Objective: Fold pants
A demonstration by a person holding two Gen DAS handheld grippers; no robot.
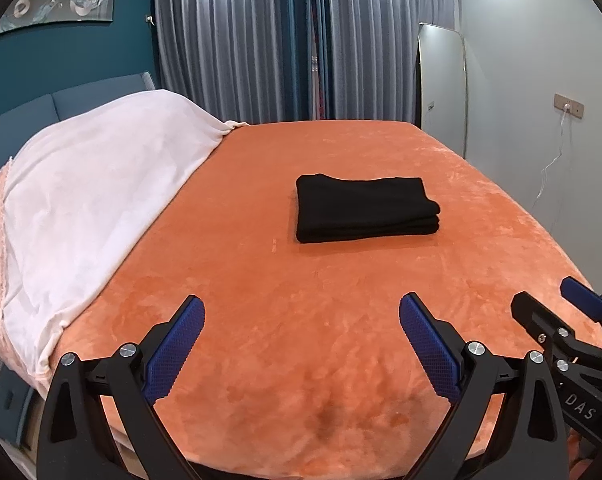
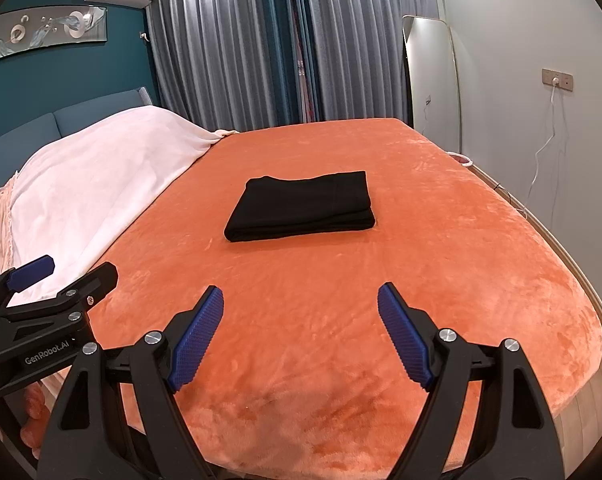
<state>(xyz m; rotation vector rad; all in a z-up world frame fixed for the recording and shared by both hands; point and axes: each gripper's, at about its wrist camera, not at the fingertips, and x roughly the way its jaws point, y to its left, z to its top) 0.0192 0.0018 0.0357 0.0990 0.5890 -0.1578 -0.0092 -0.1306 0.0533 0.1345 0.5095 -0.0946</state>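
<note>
Black pants [image 1: 365, 208] lie folded into a flat, layered rectangle in the middle of the orange bed cover [image 1: 261, 280]; the right wrist view shows the same pants [image 2: 301, 206]. My left gripper [image 1: 302, 312] hovers over the near end of the bed, well short of the pants, open with nothing between its blue pads. My right gripper [image 2: 301, 300] is held beside it, also open and holding nothing. Each gripper appears at the edge of the other's view: the right gripper [image 1: 549, 300] and the left gripper [image 2: 77, 270].
A white blanket [image 1: 101, 184] covers the head of the bed at the left. Grey curtains [image 1: 261, 40] hang behind the bed. A tall mirror [image 1: 441, 88] leans on the right wall, with a cable [image 2: 541, 152] hanging from a wall socket. The bed's right edge drops to the floor.
</note>
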